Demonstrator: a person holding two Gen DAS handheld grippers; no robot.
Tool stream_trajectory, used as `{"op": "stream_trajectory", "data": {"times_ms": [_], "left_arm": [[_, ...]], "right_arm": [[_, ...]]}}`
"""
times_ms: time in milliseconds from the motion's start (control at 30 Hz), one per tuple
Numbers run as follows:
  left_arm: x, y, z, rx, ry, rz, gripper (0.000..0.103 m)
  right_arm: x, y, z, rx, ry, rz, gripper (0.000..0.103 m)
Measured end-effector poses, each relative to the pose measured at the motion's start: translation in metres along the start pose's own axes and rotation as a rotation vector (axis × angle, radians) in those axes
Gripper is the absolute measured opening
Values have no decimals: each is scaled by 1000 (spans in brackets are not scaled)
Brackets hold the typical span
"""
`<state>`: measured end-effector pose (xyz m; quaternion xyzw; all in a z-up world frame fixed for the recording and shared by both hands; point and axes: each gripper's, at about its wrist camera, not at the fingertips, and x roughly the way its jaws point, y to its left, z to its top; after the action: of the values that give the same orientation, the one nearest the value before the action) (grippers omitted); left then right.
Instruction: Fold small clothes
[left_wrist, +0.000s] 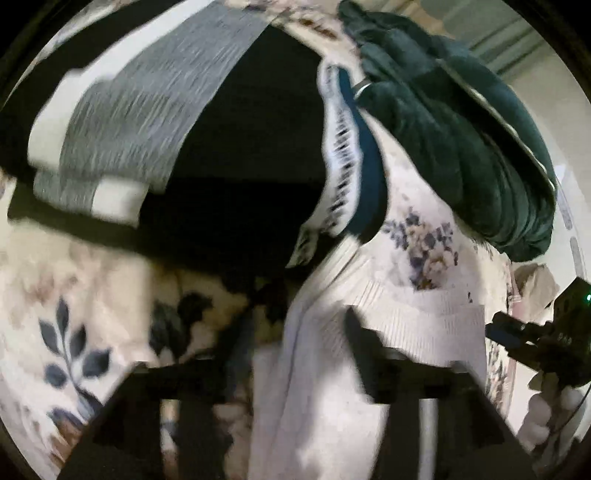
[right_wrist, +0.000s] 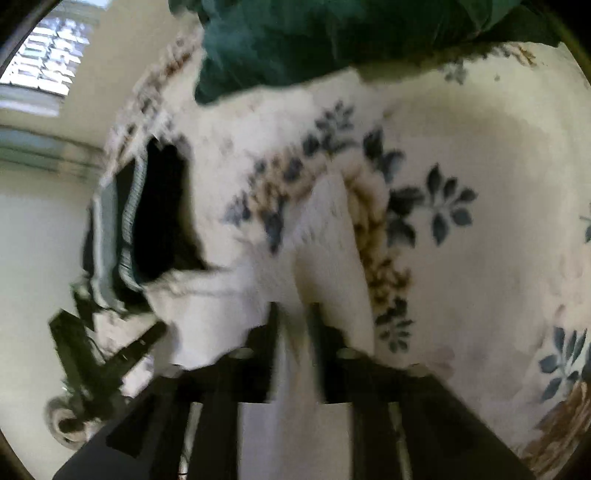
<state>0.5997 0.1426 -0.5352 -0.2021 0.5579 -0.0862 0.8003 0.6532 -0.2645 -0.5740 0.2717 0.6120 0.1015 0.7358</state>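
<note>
White garment held between both claws over the floral bed

White knit garment (left_wrist: 369, 325) hangs in front of both claws, above a floral blanket (left_wrist: 70, 295) that covers the bed. The left claw (left_wrist: 295, 354) stands wide, and the ribbed hem drapes over its right finger; whether it truly pinches the cloth I cannot tell, since the view is blurred. The right claw (right_wrist: 293, 321) has its fingers nearly together on a fold of the same white cloth (right_wrist: 325, 240), so it appears to be gripping it. The cloth's long axis runs away from the right claw, up the view.

Toward the far edge of the bed lie a grey-and-white striped piece (left_wrist: 140, 92) on black fabric (left_wrist: 251, 155), a blue piece with patterned trim (left_wrist: 354, 170), and a dark green plush bundle (left_wrist: 461, 140). These crowd the far side, so the nearer blanket looks like the freer place to lay the garment flat.
</note>
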Motion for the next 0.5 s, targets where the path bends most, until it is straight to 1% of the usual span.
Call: {"op": "stream_trajectory", "data": {"times_ms": [67,100,133,167,200,233,267,300,333,367,400,433,467,500], "left_arm": [[11,-7,6,41,-1,20,55],[18,-12,9,63,8,26,52],[23,-17,11,89,0,28,19],[23,-21,13,124,-17,36,4],[23,-26,15,151,-27,45,6],[20,-25,17,149,-40,44,5],[21,-23,20,132,-46,50,5],[30,-17,24,101,-25,57,5],[36,-7,26,65,-2,61,6],[39,1,26,37,16,50,8],[42,5,26,15,41,35,10],[38,7,25,-1,56,4,11],[31,8,24,-10,56,-27,15],[18,9,20,-18,44,-54,27]], "right_arm": [[-6,-1,0,0,-23,17,43],[-3,-1,2,-7,-12,26,43],[1,1,1,-12,4,20,43],[12,4,1,-23,41,4,43],[19,7,3,-34,58,-2,33],[24,11,3,-53,56,-9,14],[26,18,2,-88,34,-24,5],[24,24,2,-118,11,-48,5],[18,30,3,-152,-47,-84,5],[16,29,6,-152,-74,-110,5],[18,24,11,-133,-78,-138,5],[24,18,14,-113,-56,-149,5],[32,13,16,-97,-15,-150,5],[35,10,15,-89,15,-145,5]]}}
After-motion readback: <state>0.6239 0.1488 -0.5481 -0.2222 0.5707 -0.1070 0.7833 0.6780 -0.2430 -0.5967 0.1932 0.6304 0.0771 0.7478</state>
